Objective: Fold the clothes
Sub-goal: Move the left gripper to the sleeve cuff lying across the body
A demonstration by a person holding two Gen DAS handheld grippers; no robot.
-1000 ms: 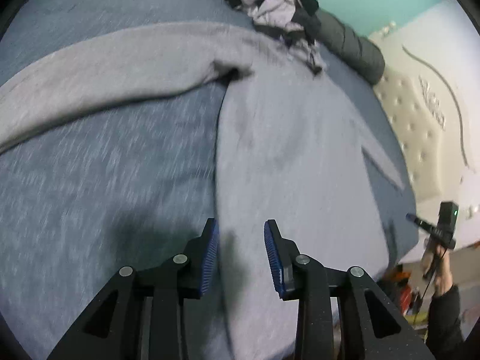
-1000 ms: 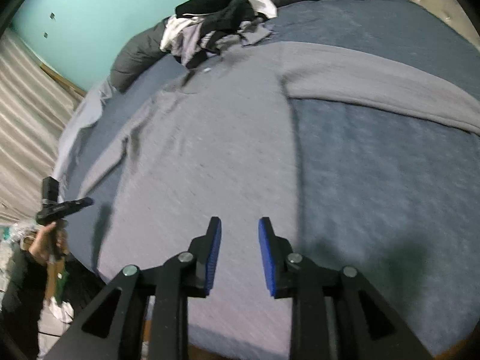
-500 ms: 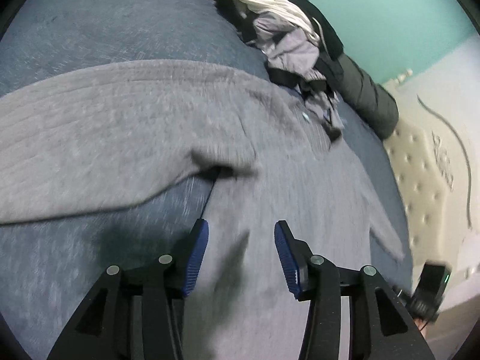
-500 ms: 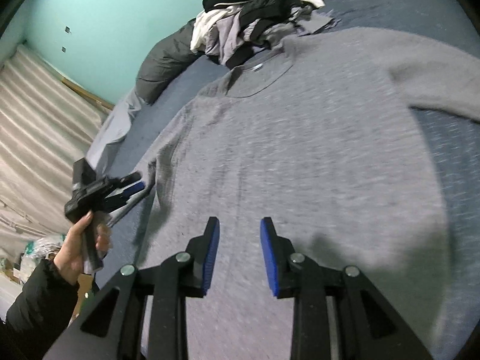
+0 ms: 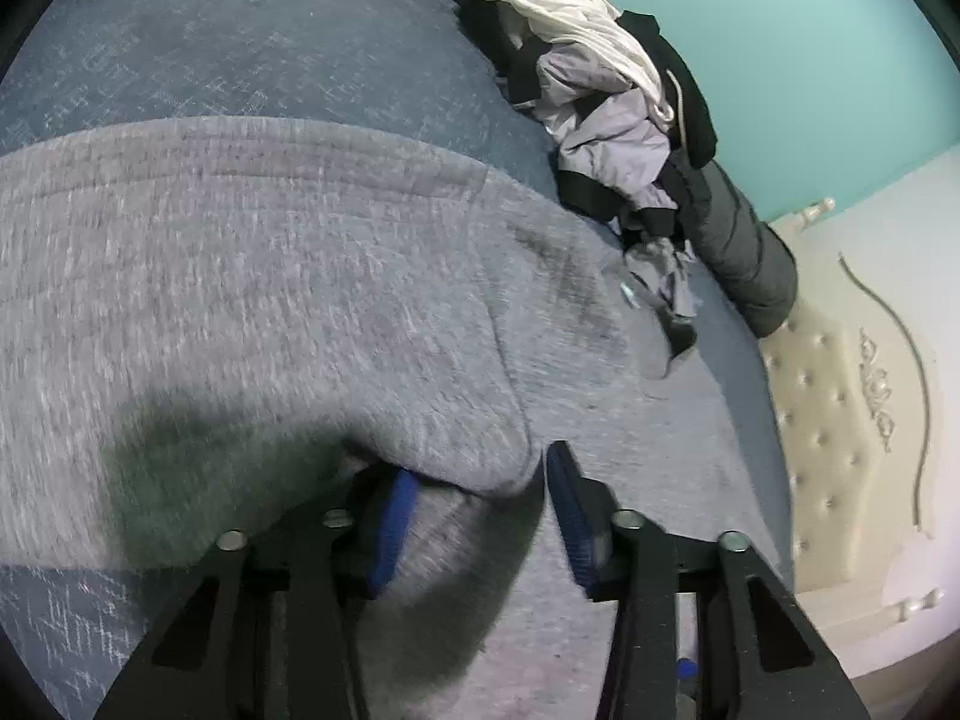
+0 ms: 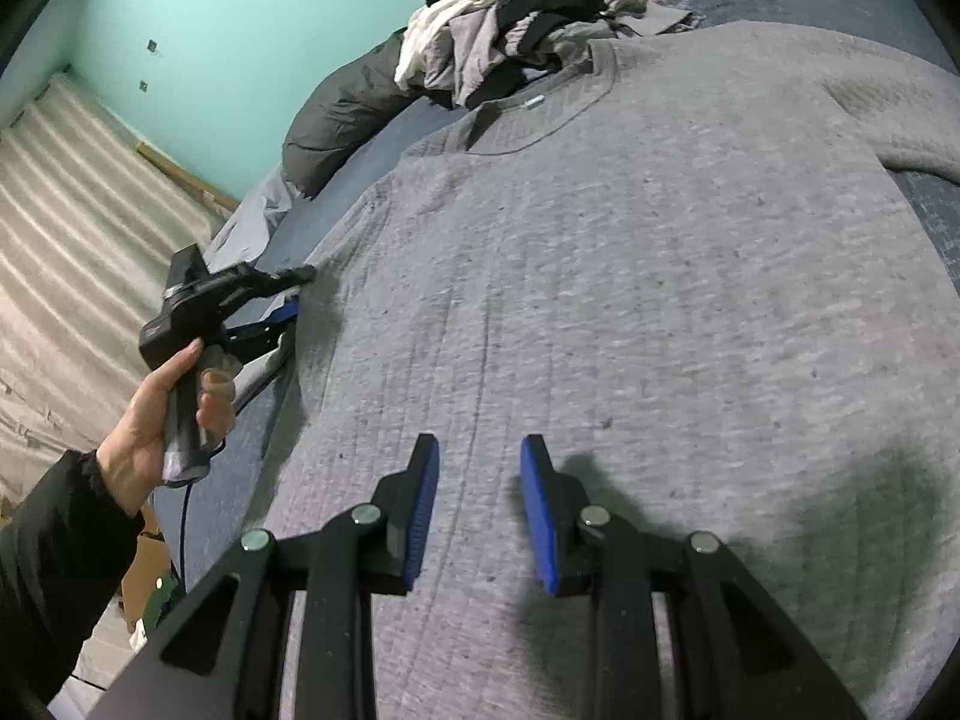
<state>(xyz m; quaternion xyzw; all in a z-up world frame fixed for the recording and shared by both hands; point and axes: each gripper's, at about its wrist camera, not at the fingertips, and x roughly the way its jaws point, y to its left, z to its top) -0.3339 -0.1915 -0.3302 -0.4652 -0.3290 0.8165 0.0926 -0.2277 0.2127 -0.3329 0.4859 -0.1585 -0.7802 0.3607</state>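
Sweater: a grey knit sweater [image 6: 630,276] lies spread face-up on the blue bedspread [image 5: 252,42], neckline toward the heap of unfolded clothes [image 6: 528,12] at the far side of the bed.

Sleeve: in the left wrist view one sleeve [image 5: 228,276] runs off to the left, and its underarm fold sits right at the claw.

Left gripper [image 5: 474,510]: parted fairly wide, with the sleeve's lower edge draped over one blue pad [image 5: 393,510] and bulging into the gap; nothing is pinched yet, by the look of it.

Right gripper [image 6: 479,504]: parted about as wide, low over the sweater's body near the hem, holding nothing.

Step in hand: probably taking hold of the sleeve at the armpit, ready to fold it across the chest.

Risk, left side: closing now may catch only a thin lip of knit, which could slip out on lifting, or may catch the body layer under the sleeve as well and drag the whole garment askew.

Risk, right side: with no hold on the body, a pull on the sleeve could bunch the sweater toward the left.

Only in the right view: the person's hand [image 6: 162,414] on the other tool's handle, the neckline with its label, a striped floor covering beyond the bed.

Only in the left view: the cloth between the pads, and a tufted headboard [image 5: 840,396] past the dark bolster [image 5: 738,252].
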